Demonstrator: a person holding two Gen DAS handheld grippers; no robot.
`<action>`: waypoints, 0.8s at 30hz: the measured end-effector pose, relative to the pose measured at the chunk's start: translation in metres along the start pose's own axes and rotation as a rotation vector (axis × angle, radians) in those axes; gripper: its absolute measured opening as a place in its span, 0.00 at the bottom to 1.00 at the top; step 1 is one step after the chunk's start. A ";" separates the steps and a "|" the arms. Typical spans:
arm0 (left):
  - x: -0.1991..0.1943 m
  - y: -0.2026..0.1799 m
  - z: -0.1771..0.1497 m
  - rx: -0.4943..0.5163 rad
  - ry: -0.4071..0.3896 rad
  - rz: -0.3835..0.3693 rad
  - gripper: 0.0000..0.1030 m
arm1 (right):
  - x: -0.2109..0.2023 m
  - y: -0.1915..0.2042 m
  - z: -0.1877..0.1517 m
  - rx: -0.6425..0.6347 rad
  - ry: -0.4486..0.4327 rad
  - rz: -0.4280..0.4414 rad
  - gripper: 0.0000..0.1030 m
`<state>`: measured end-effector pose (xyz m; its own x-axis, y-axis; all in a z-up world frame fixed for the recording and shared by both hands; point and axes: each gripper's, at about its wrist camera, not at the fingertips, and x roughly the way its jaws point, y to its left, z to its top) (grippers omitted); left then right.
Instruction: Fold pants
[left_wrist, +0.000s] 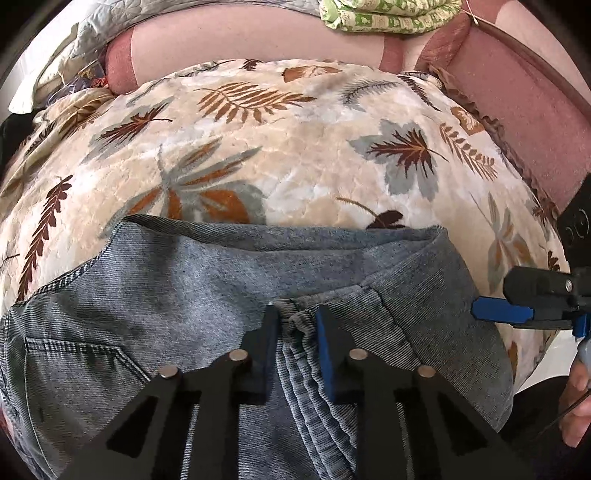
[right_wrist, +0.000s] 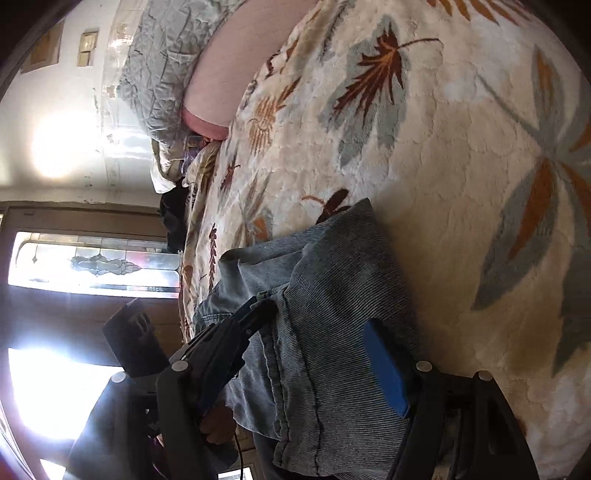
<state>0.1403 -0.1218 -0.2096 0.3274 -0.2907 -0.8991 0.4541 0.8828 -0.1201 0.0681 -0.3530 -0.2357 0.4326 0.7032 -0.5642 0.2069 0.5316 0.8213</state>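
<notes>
While the jeans (left_wrist: 207, 295) lie bunched on the leaf-patterned blanket (left_wrist: 295, 147) at the bed's near edge, the left tongs (left_wrist: 295, 328) are clamped on a gathered ridge of stacked denim hems, a thin bite. If that ridge slips out, the layers would likely fan apart and skew the fold. To the right, the right tongs (right_wrist: 321, 354) stand wide apart astride the cloth's edge; closing on only the top layer could drag it crooked.
</notes>
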 end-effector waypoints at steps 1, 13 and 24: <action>0.000 0.000 0.002 0.002 0.004 0.002 0.18 | -0.001 0.001 0.000 -0.008 -0.004 0.003 0.71; 0.016 0.006 0.025 0.024 -0.037 0.063 0.18 | 0.006 0.024 -0.007 -0.130 0.036 0.061 0.71; -0.045 -0.004 -0.019 0.016 -0.130 0.089 0.29 | 0.019 0.013 -0.013 -0.132 0.107 -0.063 0.66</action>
<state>0.1082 -0.1047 -0.1762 0.4715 -0.2577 -0.8434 0.4308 0.9018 -0.0347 0.0673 -0.3263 -0.2373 0.3253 0.7088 -0.6259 0.1103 0.6290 0.7696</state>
